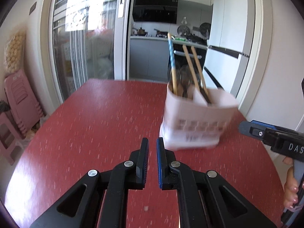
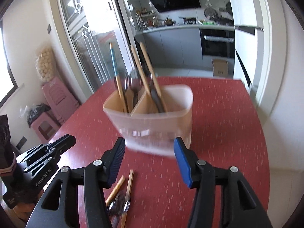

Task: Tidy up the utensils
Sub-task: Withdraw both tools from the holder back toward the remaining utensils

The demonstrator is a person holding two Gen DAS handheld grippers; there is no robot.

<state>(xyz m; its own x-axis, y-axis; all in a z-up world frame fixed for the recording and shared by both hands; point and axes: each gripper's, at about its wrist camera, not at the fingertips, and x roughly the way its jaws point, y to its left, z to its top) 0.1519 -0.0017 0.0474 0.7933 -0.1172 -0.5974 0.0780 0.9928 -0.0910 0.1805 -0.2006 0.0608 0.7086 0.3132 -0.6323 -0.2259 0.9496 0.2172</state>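
Both grippers empty over red surface (image 1: 95, 114), holder of utensils ahead.

Left gripper (image 1: 152, 142): jaws nearly together w/ only a slim gap, nothing between, touching nothing. Right gripper (image 2: 149, 142): jaws spread approx halfway, nothing between the pads, holder (image 2: 152, 119) just beyond its tips. Holder stands upright on surface, divided; chopsticks (image 2: 146, 72) & spoons stick up inside. Loose chopsticks (image 2: 129, 186) + spoon (image 2: 119, 205) lie on surface under right gripper.

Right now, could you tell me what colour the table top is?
Red with pale flecks, the table; left wrist view.
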